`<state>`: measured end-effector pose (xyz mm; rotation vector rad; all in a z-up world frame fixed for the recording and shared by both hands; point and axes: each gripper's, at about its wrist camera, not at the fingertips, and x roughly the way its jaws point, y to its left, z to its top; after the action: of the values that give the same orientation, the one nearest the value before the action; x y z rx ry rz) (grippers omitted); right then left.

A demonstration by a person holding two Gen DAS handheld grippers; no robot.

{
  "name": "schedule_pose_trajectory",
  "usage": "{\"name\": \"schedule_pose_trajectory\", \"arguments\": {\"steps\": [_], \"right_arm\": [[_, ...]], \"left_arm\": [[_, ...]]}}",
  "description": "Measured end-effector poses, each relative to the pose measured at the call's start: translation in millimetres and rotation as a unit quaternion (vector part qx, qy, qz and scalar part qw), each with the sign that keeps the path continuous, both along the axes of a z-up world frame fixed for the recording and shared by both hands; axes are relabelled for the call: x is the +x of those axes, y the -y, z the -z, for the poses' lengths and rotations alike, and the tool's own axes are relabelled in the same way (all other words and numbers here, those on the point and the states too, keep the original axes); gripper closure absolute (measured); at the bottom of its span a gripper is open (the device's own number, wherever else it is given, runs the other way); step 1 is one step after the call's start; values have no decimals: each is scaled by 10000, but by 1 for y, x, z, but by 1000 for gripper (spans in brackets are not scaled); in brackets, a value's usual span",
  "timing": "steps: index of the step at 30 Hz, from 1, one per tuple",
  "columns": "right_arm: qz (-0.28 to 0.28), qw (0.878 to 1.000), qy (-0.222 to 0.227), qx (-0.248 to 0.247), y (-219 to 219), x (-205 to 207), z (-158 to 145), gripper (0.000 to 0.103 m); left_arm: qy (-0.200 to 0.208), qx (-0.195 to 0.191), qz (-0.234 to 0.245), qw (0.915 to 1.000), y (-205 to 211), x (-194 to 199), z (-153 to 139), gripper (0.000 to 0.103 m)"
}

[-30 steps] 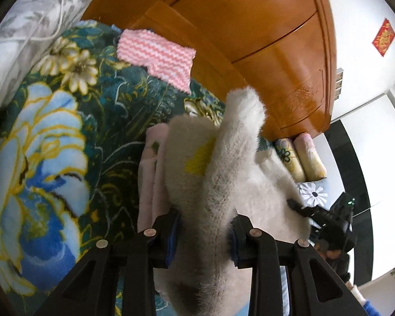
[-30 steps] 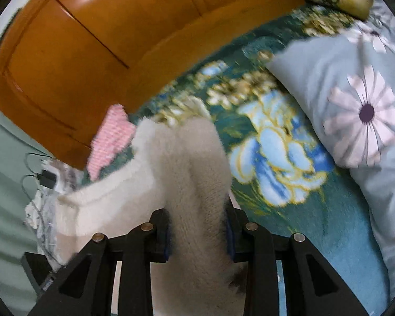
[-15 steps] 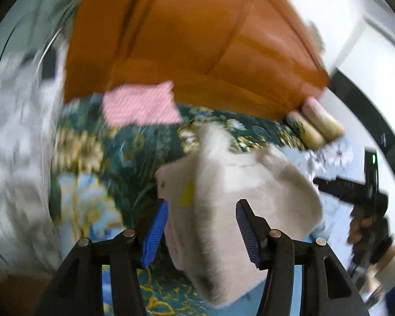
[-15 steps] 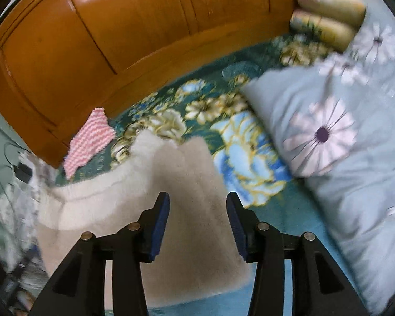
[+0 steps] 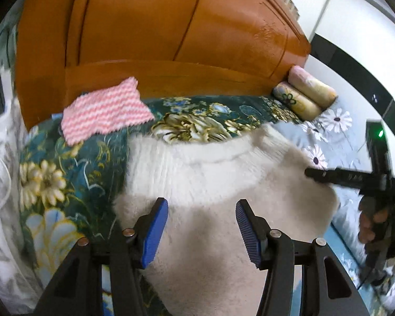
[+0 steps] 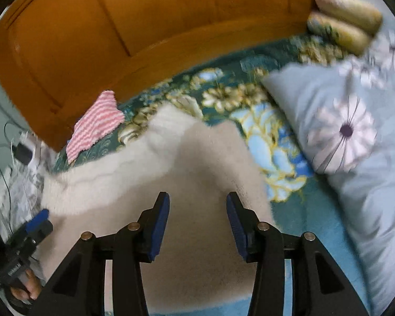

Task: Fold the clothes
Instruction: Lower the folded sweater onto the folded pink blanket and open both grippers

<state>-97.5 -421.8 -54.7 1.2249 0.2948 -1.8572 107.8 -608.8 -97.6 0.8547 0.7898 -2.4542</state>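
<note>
Both tools have let go of the garment since a second ago. The left gripper [image 5: 202,220] then pinched a raised fold of the cream sweater [image 5: 213,173]; its blue pads [image 5: 155,233] now stand apart above the fabric with nothing pressed between them. The right gripper [image 6: 197,218] likewise held a bunched ridge of the sweater [image 6: 197,163] a second ago and now shows both pads clear of the cloth, a gap on either side.

The sweater, formerly pulled up into a peak, now lies spread on the floral bedspread [image 5: 73,158], its ribbed neckline toward the wooden headboard [image 5: 171,26]. In the right wrist view a darker beige panel overlaps a paler one, apparently a folded layer, though motion blur leaves that uncertain.

The pink zigzag cloth [image 5: 105,110] sits at the foot of the headboard, left of the sweater and apart from it. Two rolled bolsters [image 5: 305,94] lie at the headboard's right end. A grey pillow with a daisy print [image 6: 339,131] lies right of the sweater.

In the left wrist view, the right tool's black finger reaches over the sweater's right edge, with a hand [image 5: 374,221] gripping the handle.
</note>
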Motion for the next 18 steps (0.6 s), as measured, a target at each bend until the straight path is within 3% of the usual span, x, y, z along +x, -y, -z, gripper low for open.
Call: {"name": "schedule_pose_trajectory", "arguments": {"steps": [5,11,14,18], "right_arm": [[116,9998,-72,133,-1,-1,16,55],[259,9989,-296,-246,-32,28,-4,55],[679,9961,-197,-532,-61,51,1,55],[1595,9834,275,-814,-97,84,27,55]], "left_arm": [[102,10,-1,9999,-3,-6,-1,45],[-346,250,-286,9987,-17,33,-15,45],[-222,348,-570,9975,-32,54,-6,45],[49,467,-692,9965,-54,75,13,44]]}}
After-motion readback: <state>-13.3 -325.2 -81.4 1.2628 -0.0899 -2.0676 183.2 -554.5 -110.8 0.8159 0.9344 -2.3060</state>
